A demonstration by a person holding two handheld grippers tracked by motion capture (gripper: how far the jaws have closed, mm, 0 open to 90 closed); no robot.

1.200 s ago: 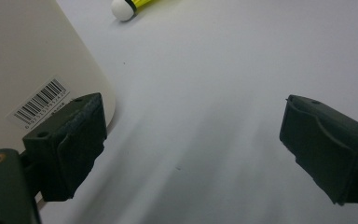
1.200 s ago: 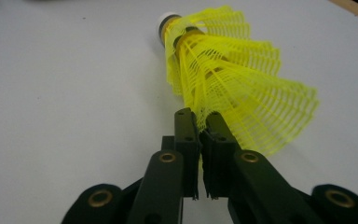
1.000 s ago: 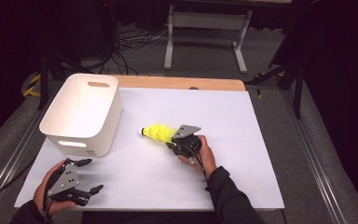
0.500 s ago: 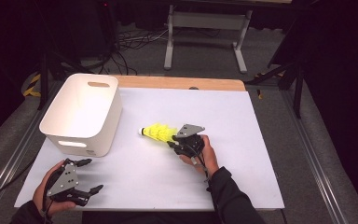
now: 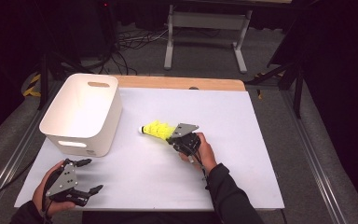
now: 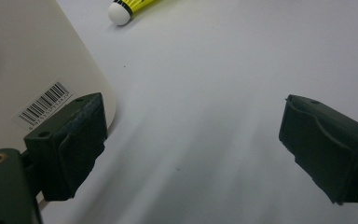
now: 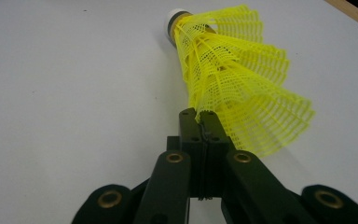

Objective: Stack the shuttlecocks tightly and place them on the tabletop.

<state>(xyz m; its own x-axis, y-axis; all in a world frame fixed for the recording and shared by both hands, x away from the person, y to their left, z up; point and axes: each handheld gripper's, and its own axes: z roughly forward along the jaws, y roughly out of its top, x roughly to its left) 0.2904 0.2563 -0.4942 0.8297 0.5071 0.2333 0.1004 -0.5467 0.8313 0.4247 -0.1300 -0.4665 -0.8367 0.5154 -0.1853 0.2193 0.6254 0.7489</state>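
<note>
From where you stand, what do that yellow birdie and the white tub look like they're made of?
The shuttlecock looks like plastic: its bright yellow skirt is a moulded mesh of ribs and tiny holes, with a smooth white tip that could be foam or cork. The white bin seems to be matte moulded plastic: rounded corners, cut-out handle slots, a barcode sticker on its wall. The right gripper pinches the skirt's edge.

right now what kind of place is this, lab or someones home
Most likely a lab or recording studio, not a home: a white-topped table stands on grey carpet amid dark surroundings, loose cables trail behind it, and a metal stand sits at the back.
</note>
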